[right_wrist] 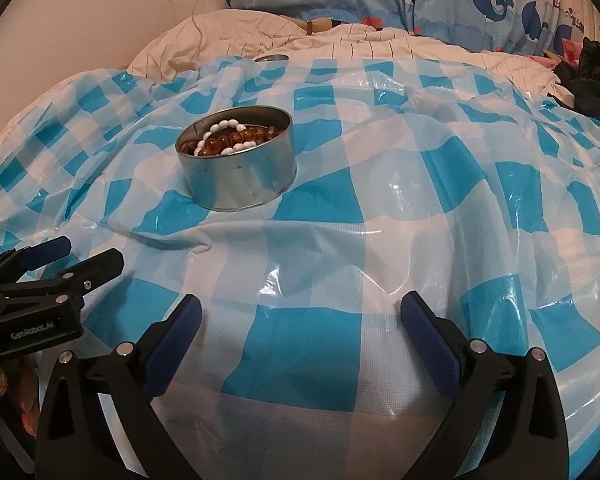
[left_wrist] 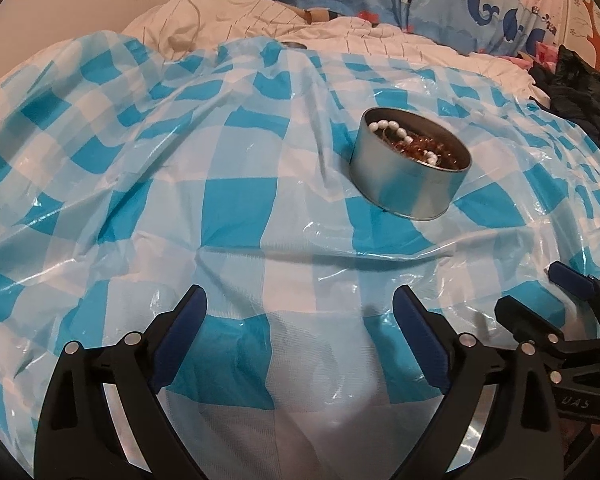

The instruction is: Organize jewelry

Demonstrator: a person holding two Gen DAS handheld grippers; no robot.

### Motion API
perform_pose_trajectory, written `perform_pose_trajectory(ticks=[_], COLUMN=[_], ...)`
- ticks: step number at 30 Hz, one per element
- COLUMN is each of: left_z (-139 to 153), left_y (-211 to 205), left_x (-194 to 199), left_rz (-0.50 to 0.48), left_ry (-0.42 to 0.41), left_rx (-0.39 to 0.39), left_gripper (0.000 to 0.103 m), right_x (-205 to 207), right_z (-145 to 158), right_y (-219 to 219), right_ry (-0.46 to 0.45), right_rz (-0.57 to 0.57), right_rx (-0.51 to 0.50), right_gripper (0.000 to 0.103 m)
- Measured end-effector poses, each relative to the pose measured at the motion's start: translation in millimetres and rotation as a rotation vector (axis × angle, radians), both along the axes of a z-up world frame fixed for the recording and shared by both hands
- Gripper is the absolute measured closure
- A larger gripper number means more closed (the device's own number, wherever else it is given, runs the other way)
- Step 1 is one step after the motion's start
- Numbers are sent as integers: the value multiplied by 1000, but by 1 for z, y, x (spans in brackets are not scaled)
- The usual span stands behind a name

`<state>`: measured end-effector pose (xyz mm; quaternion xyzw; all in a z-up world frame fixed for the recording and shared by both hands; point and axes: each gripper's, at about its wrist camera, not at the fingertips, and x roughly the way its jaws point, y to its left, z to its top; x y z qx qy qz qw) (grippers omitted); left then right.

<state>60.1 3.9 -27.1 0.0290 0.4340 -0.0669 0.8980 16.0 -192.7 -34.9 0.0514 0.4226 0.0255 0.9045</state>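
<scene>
Round metal tin (right_wrist: 236,176) on checkered sheet (right_wrist: 380,240) — holds white bead bracelet (right_wrist: 224,136), amber beads (right_wrist: 236,142). Left claw (left_wrist: 300,328), right claw (right_wrist: 300,332) — both spread apart, empty.

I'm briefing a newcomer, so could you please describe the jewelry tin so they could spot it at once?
A blue-and-white checked plastic sheet covers the bed. On it, ahead of both open grippers, stands a round, lidless metal tin. Inside lie a string of white beads and amber beads; it is the only shiny container fully in view on the sheet.
</scene>
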Motion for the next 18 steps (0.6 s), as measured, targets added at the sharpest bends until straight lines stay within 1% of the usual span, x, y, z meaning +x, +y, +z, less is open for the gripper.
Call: perform_pose_trajectory(ticks=[18], left_z=[-11], left_y=[-3], left_x=[4], left_rz=[-19], left_ry=[35], left_rx=[1], left_gripper=[13], right_x=[2], right_z=[-6], right_y=[5], right_ry=[25], right_rz=[0], right_rx=[-51], right_gripper=[7])
